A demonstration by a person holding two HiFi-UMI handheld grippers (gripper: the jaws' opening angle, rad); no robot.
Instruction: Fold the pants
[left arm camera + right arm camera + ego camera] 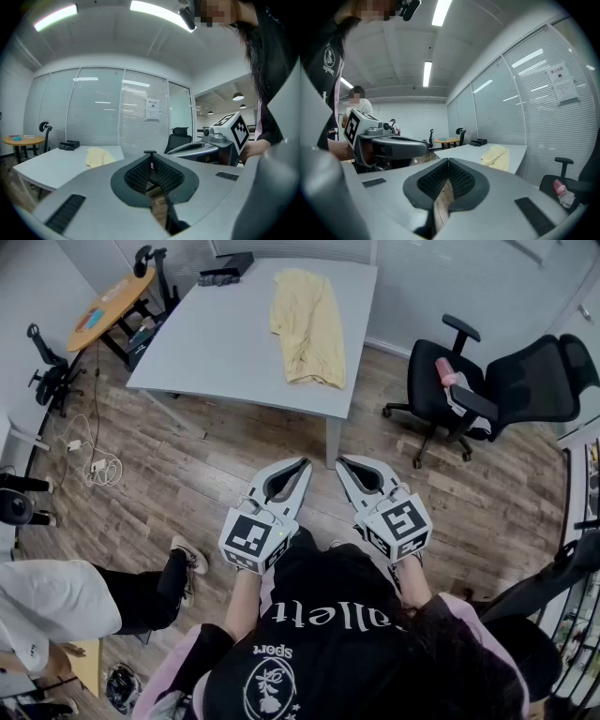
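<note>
My left claw (302, 465) and right claw (343, 463): both closed, empty. Pants (307, 326) at twelve o'clock, on table (211, 338).

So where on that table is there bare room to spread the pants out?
The widest bare patch of the grey table lies left of the yellow pants, from the black box at the far edge to the near edge. Right of the pants only a narrow strip remains. The far edge by the box is the one crowded spot.
</note>
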